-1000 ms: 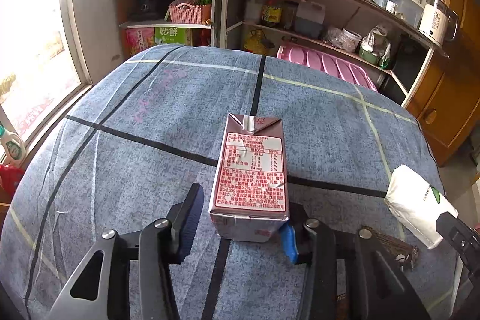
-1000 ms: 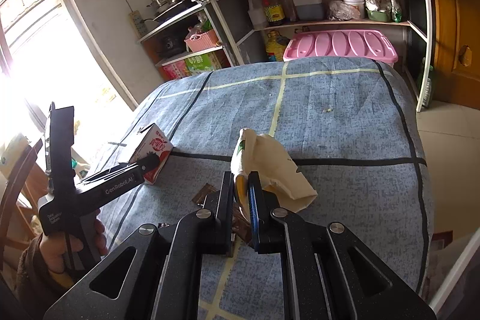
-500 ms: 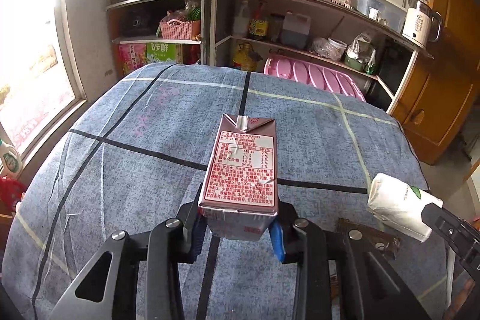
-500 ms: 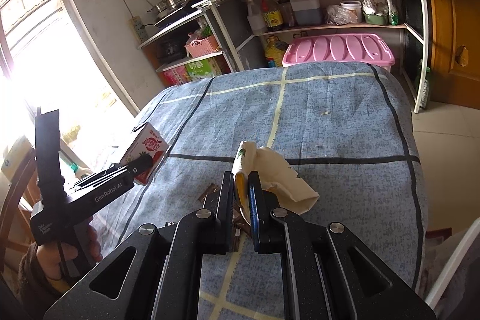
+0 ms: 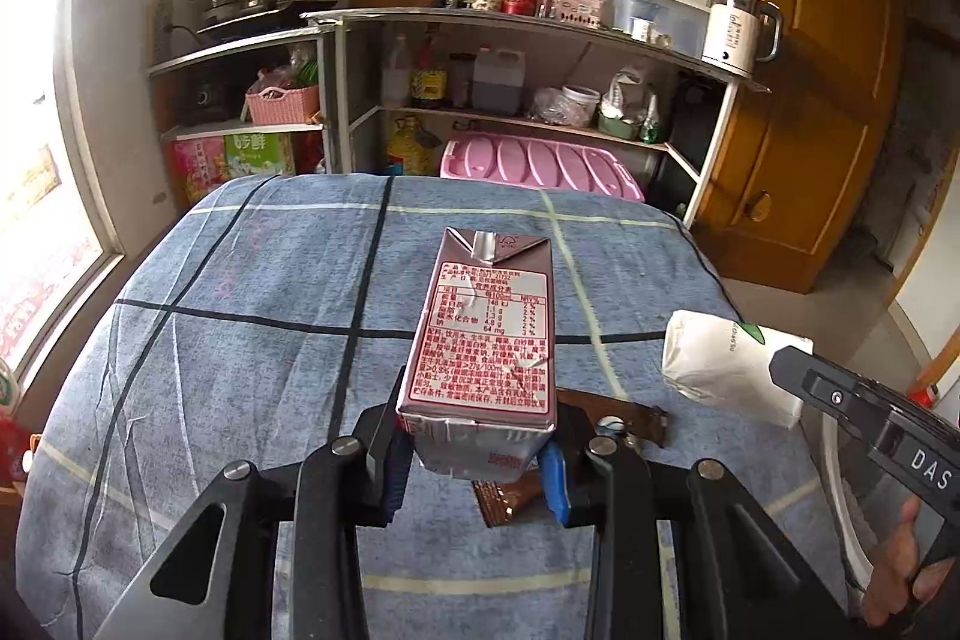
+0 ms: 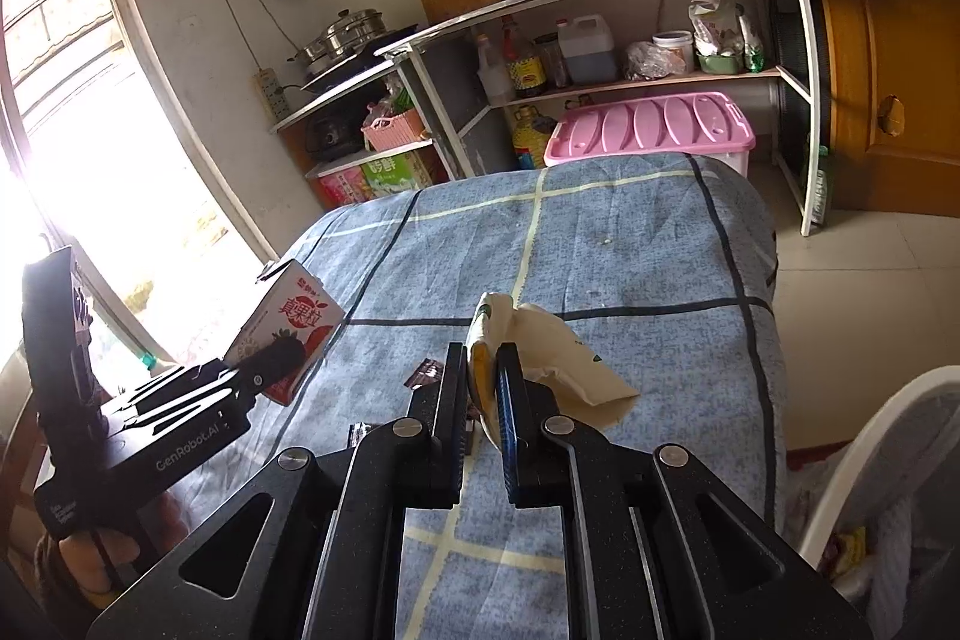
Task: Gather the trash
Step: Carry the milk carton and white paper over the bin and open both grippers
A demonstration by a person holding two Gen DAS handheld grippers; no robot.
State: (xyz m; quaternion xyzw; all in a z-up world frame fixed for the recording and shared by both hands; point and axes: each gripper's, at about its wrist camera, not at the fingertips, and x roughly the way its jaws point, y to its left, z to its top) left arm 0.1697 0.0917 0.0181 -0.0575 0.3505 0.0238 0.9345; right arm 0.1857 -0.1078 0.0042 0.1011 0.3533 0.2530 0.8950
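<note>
Two bits of trash are off the counter (image 5: 240, 340). Left wrist view: left gripper (image 5: 474, 451) has its jaws clamped on the base of a milk carton (image 5: 486, 334), held above the blue checked cloth near the front edge, brown wrapper (image 5: 624, 415) lying underneath. Right wrist view: right gripper (image 6: 483, 388) has its jaws pinched together on a crumpled white paper bag (image 6: 558, 358), carton (image 6: 288, 328) off to the left.

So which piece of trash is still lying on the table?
The brown wrapper. It lies flat on the blue cloth, while the drink carton and the white paper bag are each held up in a gripper.
</note>
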